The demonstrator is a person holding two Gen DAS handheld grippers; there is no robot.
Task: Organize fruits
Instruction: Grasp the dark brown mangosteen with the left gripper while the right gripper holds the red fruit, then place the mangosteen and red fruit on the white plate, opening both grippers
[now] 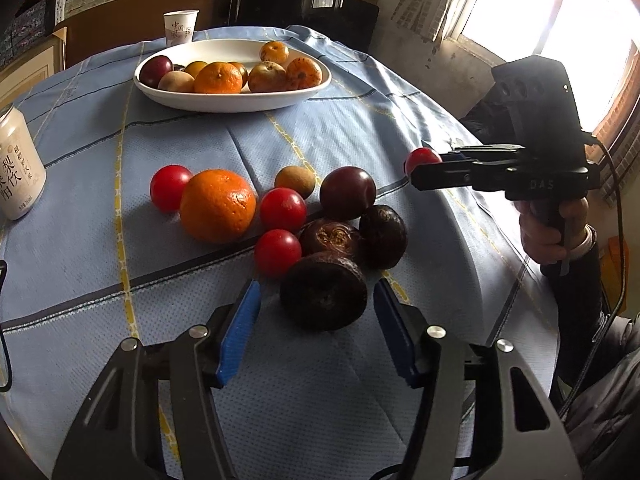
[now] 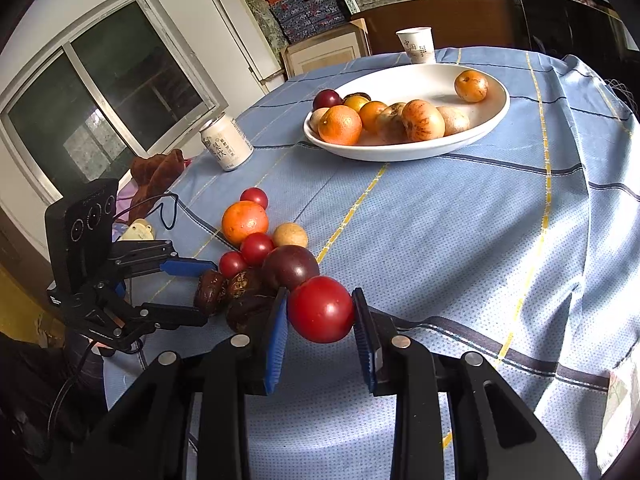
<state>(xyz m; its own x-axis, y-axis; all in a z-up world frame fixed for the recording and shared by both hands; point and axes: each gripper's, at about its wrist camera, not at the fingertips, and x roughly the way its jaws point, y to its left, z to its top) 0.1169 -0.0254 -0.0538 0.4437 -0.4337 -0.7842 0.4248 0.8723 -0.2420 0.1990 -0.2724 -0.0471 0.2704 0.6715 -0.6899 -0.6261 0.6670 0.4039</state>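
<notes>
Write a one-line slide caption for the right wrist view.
Right claw grips a red tomato above the blue tablecloth, white fruit bowl beyond.

The white drink can with dark printed characters (image 1: 20,164) at nine o'clock in the left wrist view is cut by the frame's edge. The small red round tomato (image 1: 420,159) at three o'clock is half hidden behind the black finger (image 1: 444,176) gripping it. Several small dark fruits at the back of the white oval ceramic dish (image 1: 232,100) sit hidden behind the oranges. The printing on the white paper cup (image 2: 417,46) at twelve o'clock is too small to read.
</notes>
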